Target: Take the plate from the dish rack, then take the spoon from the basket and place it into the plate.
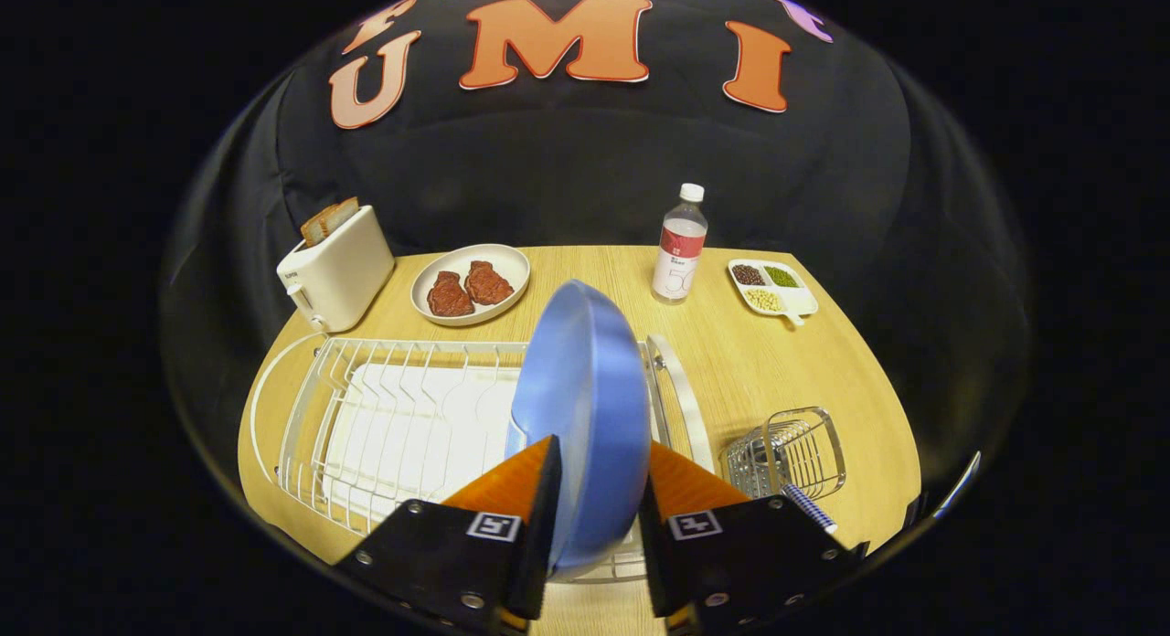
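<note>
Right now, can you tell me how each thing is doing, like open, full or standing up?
gripper: fingers shut on the blue plate.
blue plate: on edge in the dish rack.
dish rack: holds just that plate.
toaster: bread slices sticking up.
bottle: upright, capped.
basket: spoon handle poking out.
beige plate: two brown pieces on it.

Blue plate [585,408] smooth, satin sheen, plastic-looking. Dish rack [384,408] white coated wire. Basket [793,453] shiny metal wire. Desk [768,362] light wood-grain, matt. Toaster [336,269] glossy white plastic. Bottle [680,245] clear plastic.
</note>
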`<state>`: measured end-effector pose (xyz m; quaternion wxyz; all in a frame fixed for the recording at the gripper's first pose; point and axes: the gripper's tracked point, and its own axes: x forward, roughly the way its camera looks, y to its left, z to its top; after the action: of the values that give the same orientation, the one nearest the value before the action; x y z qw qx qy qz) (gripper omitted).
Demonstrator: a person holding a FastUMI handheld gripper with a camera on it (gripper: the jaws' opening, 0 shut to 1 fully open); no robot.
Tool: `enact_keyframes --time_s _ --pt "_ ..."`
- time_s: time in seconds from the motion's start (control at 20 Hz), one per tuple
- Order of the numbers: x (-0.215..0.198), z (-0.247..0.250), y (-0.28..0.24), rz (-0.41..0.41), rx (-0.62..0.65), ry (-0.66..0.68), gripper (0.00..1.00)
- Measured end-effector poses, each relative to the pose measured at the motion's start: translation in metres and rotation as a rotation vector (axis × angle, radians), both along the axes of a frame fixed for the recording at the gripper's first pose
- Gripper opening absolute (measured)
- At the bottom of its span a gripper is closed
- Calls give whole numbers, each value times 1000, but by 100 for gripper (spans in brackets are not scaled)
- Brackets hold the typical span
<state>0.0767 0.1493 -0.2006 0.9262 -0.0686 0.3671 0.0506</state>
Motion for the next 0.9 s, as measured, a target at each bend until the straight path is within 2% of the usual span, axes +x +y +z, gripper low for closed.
enact_keyframes --time_s 0.05,0.3,0.9 --pt "2 0 -1 -17 1 6 38" --pt "3 5 -5 -99 7 13 26" --pt "6 38 2 -111 -158 -76 24"
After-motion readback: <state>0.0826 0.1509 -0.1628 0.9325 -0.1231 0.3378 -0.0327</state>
